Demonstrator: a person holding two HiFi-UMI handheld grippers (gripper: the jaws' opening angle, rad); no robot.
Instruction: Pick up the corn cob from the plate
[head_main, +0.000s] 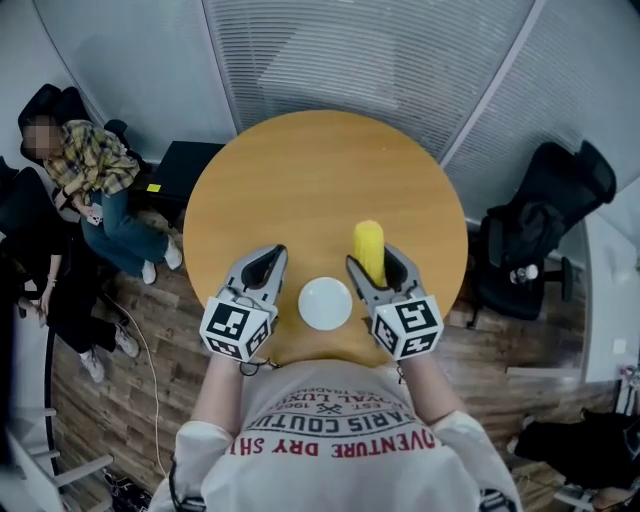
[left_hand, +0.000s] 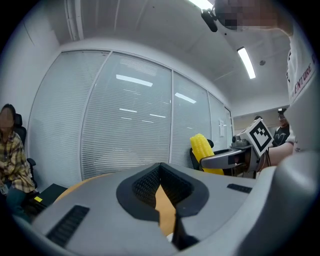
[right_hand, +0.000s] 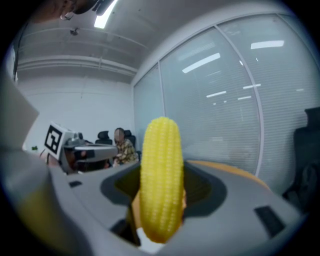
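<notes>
A yellow corn cob (head_main: 369, 250) stands upright between the jaws of my right gripper (head_main: 372, 262), which is shut on it above the round wooden table (head_main: 300, 180). In the right gripper view the corn cob (right_hand: 161, 175) fills the centre, its tip pointing up past the fingers. The white plate (head_main: 325, 303) lies bare near the table's front edge, between the two grippers. My left gripper (head_main: 272, 255) hovers left of the plate, shut with nothing in it. The left gripper view shows the corn cob (left_hand: 202, 147) held aloft off to the right.
A person (head_main: 95, 175) sits on a chair at the far left, beside a black cabinet (head_main: 185, 170). A black office chair (head_main: 535, 230) stands right of the table. Glass walls with blinds run behind the table.
</notes>
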